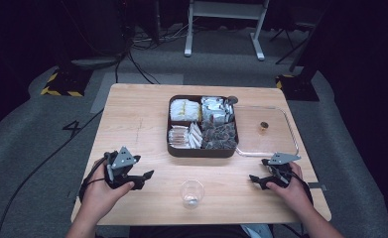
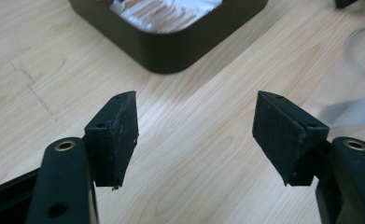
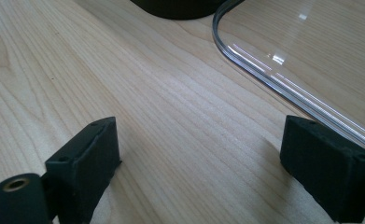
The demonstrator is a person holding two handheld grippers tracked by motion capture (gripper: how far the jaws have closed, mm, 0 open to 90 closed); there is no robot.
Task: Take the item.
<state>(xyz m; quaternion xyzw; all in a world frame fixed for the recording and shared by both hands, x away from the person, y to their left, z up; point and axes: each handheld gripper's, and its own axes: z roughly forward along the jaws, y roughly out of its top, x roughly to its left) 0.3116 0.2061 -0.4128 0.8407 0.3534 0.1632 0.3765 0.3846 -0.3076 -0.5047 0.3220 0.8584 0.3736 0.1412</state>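
A dark brown box (image 1: 203, 150) with four compartments of wrapped packets sits mid-table. A clear lid (image 1: 268, 130) with a small brown knob (image 1: 264, 126) lies flat against its right side. A clear plastic cup (image 1: 191, 194) stands upright near the front edge. My left gripper (image 1: 141, 179) rests on the wood left of the cup, open and holding nothing. My right gripper (image 1: 257, 182) rests right of the cup, open and holding nothing. In the left gripper view the open gripper (image 2: 196, 109) faces a corner of the box (image 2: 171, 51). In the right gripper view the open gripper (image 3: 203, 147) sits by the lid's rim (image 3: 273, 79).
The wooden table (image 1: 132, 119) has bare surface to the left of the box and between the two grippers. Grey carpet, cables and a white desk frame (image 1: 226, 25) lie beyond the far edge.
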